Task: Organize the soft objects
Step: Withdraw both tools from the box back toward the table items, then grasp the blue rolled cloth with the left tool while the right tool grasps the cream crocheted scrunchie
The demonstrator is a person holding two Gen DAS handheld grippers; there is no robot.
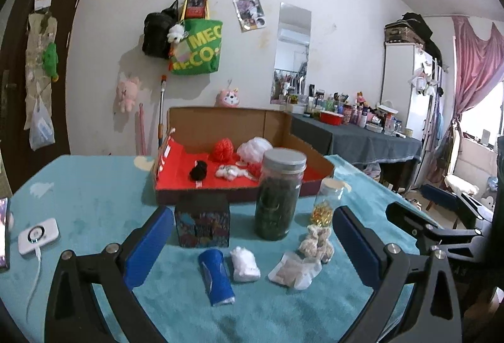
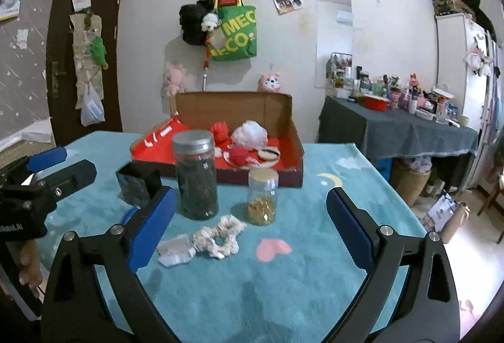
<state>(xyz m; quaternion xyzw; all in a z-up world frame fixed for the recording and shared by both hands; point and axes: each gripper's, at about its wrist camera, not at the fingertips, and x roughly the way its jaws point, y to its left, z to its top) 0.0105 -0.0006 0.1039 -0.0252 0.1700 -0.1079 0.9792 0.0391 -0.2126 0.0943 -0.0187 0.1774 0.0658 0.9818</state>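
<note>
On the teal tablecloth [image 1: 94,204], between my left gripper's [image 1: 252,217] open fingers, lie a blue roll [image 1: 217,277], a white cotton wad [image 1: 244,262], a flat white pad [image 1: 294,272] and a cream scrunchie [image 1: 316,243]. My right gripper [image 2: 250,196] is open too, a little above the scrunchie [image 2: 220,236] and the pad [image 2: 174,251], and holds nothing. Behind them stands a cardboard box [image 1: 220,119] with red lining. It holds a red pouf [image 1: 222,149], a white pouf [image 1: 253,149] and small black and white pieces.
A tall dark jar [image 1: 278,195], a small jar of gold bits [image 1: 327,201] and a patterned tin box [image 1: 203,225] stand between the soft things and the cardboard box. A white device with a cable [image 1: 37,236] lies at the left. A cluttered side table [image 1: 356,135] stands at the back right.
</note>
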